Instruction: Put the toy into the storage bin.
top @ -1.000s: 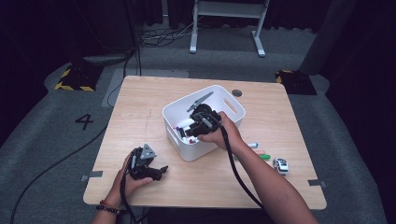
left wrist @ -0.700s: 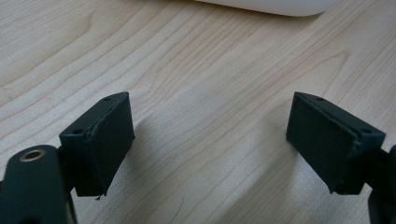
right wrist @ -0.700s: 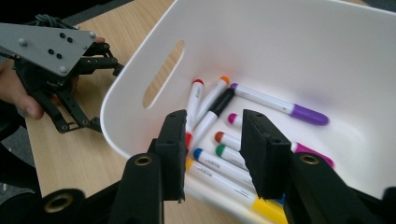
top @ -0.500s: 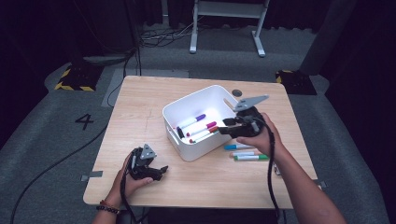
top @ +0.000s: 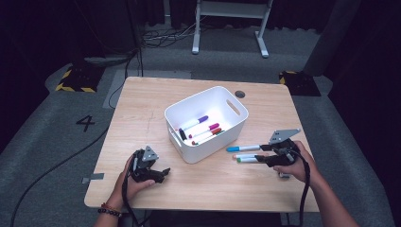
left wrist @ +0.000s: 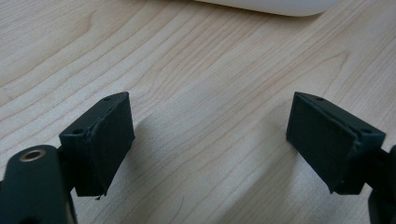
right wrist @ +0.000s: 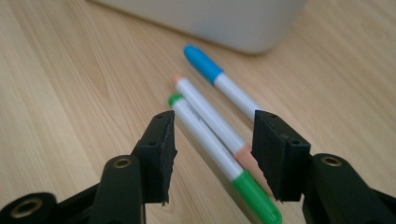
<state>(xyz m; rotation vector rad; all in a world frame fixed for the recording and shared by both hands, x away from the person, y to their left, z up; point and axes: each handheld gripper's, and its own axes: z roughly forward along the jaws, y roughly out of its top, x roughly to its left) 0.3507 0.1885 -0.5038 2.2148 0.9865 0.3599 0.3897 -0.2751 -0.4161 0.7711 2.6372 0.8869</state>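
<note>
Sorting markers into white bin (top: 189, 142): about four lie in it, three left on tabletop (top: 142, 118) beside its right wall. Right tongs (right wrist: 212, 154) have just been opening, half spread, low over green marker (right wrist: 210, 144) and orange marker (right wrist: 210, 119), pads clear of both; blue marker (right wrist: 219, 79) just beyond. Left tongs (left wrist: 210, 140) spread wide, empty, on bare wood. Markers: smooth white barrels, coloured caps. Bin: glossy plastic, rounded corners. Tabletop: pale wood grain

Left claw (top: 163, 173) rests low in the left hand (top: 130, 177), jaws spread wide. Right claw (top: 261, 154), jaws just opening, half apart, right forearm extended.
</note>
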